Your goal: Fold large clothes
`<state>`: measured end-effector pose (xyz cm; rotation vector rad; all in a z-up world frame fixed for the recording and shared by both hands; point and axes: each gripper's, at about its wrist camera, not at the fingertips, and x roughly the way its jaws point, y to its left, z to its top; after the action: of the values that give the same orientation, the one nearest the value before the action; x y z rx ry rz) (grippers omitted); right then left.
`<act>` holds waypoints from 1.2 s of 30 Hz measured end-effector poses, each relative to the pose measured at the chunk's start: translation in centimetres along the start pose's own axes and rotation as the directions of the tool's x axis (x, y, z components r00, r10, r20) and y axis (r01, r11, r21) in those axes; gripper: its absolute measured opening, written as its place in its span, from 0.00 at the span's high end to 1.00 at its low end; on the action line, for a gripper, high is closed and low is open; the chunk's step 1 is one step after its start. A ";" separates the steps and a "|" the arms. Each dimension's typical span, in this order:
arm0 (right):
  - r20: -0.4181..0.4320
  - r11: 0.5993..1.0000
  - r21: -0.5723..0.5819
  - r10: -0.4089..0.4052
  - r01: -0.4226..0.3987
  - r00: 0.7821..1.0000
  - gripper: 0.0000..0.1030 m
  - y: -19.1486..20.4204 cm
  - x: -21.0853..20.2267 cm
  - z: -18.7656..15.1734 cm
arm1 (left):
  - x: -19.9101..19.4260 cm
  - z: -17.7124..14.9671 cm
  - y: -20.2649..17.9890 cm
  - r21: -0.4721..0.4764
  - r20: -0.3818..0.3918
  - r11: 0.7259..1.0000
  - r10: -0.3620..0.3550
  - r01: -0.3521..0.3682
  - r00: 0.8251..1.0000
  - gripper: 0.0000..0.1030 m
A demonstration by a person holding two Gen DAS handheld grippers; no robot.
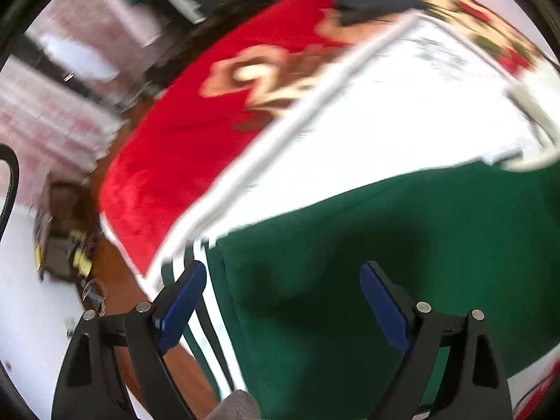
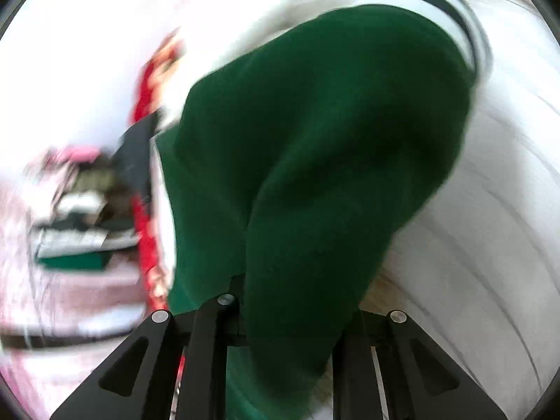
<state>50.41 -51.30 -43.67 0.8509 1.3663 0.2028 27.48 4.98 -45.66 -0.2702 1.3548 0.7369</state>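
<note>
My left hand-held gripper (image 1: 283, 301) has its two blue-padded fingers (image 1: 182, 304) spread wide apart with nothing between them, hovering over the dark green fabric garment with white stripes along its edge (image 1: 385, 245). The left pad sits over the striped edge, the right pad over plain green cloth; I cannot tell whether either one touches the fabric. Beyond the green part, the same spread of cloth turns white (image 1: 402, 112), with a raised white band running diagonally across it. All of this lies on a plush red blanket with a cream and brown floral pattern (image 1: 196, 133), which covers the surface underneath and drops away at its left edge toward a brown floor (image 1: 115, 280) and blurred clutter. On my right side, the right hand-held gripper (image 2: 287, 315) is buried in the green garment (image 2: 315, 140): a thick bunched fold of it rises straight out from between the black finger arms and hides the pads, so I cannot tell how tightly the fingers stand, though cloth clearly fills the gap. The striped cuff shows at the top right of that view, and the red blanket (image 2: 147, 238) shows as a strip on the left. Both views are motion-blurred.
</note>
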 end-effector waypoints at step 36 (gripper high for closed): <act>0.016 0.922 -0.022 -0.386 0.387 0.922 0.53 -11.7 -16.0 -0.4 | 5.5 -3.3 -2.0 -0.008 -0.030 0.974 0.227 -0.228 0.973 0.13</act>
<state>42.30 -68.72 -38.73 0.5439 1.4888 -0.0923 26.35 3.36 -52.09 -0.1351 1.4243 0.9348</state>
